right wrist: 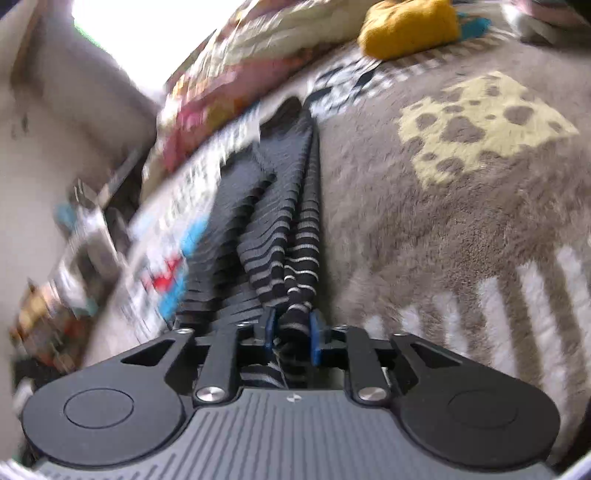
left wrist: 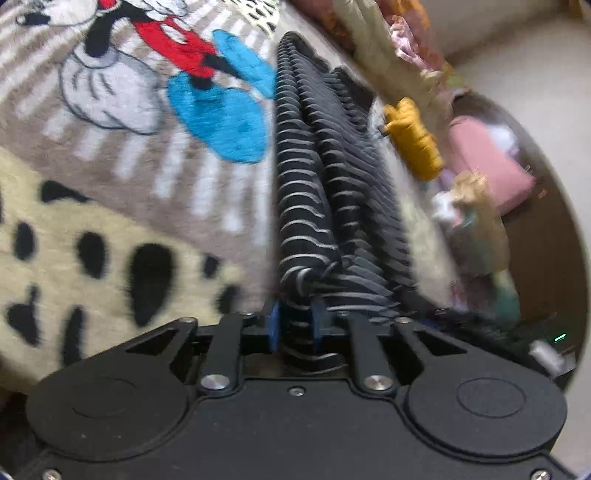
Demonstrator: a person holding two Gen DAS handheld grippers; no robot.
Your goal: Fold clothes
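Note:
A black garment with thin grey stripes [left wrist: 314, 177] hangs stretched between both grippers above a plush cartoon blanket [left wrist: 129, 155]. My left gripper [left wrist: 295, 325] is shut on one bunched end of it, blue pads pressed into the cloth. My right gripper [right wrist: 291, 332] is shut on the other bunched end of the striped garment [right wrist: 288, 221], which runs away from it in long folds. The far part of the garment is hidden in its own folds.
A mustard-yellow garment [left wrist: 413, 140] [right wrist: 410, 26] lies on the blanket near a pile of colourful clothes [left wrist: 388, 48] [right wrist: 236, 74]. A pink item [left wrist: 487, 155] and clutter lie beyond the bed edge. The blanket [right wrist: 461, 221] spreads to the right.

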